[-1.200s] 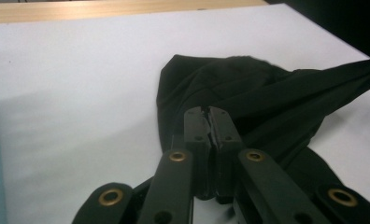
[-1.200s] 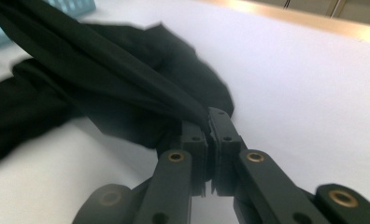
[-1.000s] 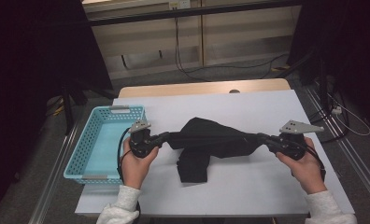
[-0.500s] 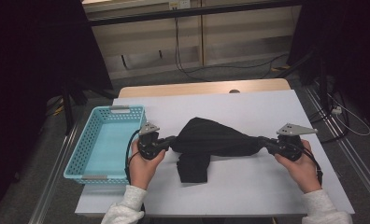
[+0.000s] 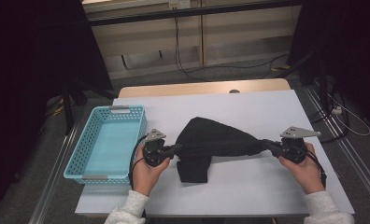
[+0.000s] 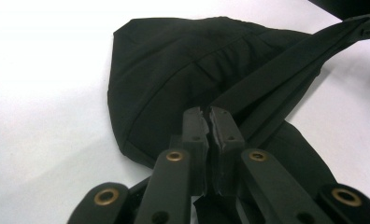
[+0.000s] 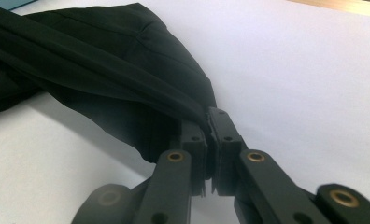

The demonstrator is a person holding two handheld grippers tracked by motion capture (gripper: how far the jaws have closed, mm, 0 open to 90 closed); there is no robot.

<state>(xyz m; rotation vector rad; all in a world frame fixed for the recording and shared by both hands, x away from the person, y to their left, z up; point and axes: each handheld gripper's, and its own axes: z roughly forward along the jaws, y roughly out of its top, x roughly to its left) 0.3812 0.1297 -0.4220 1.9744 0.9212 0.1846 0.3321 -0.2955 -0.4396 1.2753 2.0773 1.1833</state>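
A black cloth garment (image 5: 213,140) lies stretched across the white table (image 5: 267,112), with a loose flap hanging toward the front (image 5: 192,170). My left gripper (image 5: 177,148) is shut on the garment's left end; in the left gripper view the jaws pinch a taut band of the cloth (image 6: 276,70) and my left gripper (image 6: 209,114) shows no gap. My right gripper (image 5: 265,143) is shut on the right end, where the fabric bunches to a point. In the right gripper view the cloth (image 7: 113,60) runs into the closed tips of my right gripper (image 7: 208,115).
A light blue plastic basket (image 5: 82,156) stands at the table's left edge, beside my left hand. Beyond the table's far wooden edge (image 5: 202,88) are a floor with cables and dark stands. Rails run along the right side.
Both grippers have moved right and slightly toward the front, carrying the garment with them. The cloth stays stretched between them, and both stay shut.
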